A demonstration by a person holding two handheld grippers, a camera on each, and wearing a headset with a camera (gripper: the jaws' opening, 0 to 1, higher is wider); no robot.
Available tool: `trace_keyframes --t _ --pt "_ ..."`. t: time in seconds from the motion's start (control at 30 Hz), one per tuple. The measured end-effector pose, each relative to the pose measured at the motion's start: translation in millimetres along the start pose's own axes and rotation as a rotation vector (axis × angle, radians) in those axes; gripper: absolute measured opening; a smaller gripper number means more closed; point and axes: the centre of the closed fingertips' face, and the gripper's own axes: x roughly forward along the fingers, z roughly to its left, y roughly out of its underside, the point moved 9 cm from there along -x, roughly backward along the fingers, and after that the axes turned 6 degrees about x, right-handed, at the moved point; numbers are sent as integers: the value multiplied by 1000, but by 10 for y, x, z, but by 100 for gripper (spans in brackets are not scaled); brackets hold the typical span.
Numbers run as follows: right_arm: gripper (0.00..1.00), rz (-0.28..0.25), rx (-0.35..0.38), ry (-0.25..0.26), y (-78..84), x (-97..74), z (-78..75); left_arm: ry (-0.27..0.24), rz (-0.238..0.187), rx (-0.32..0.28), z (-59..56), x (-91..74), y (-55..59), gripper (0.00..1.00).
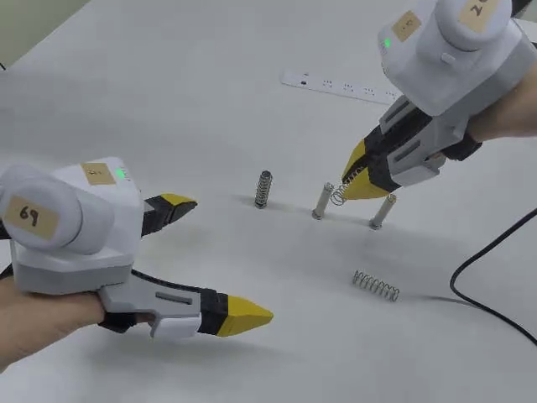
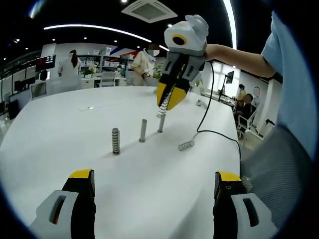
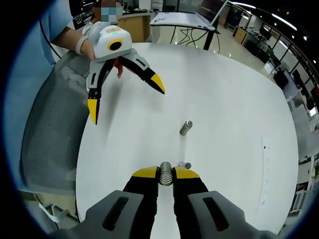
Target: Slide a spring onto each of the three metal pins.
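Near left, the left gripper is gaping wide, empty. The left pin is wearing a spring; the middle pin and right pin are standing bare. Just above them the right gripper is pinching a second spring; a loose spring is lying nearer.

White table, silver pins, black cable

My white-and-black rig
I see yellow tips and green lights on left gripper and right gripper; a tan sticker reads 69; blue sleeve.
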Motion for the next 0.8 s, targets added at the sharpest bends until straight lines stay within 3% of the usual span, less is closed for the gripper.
trace_keyframes --t 0.47,0.8 --pt "8 38 -27 15 -72 51 -199 -6 -2 -5 34 6 3 98" --pt "8 66 -41 0 -74 121 -230 -5 -2 -7 42 7 5 97"
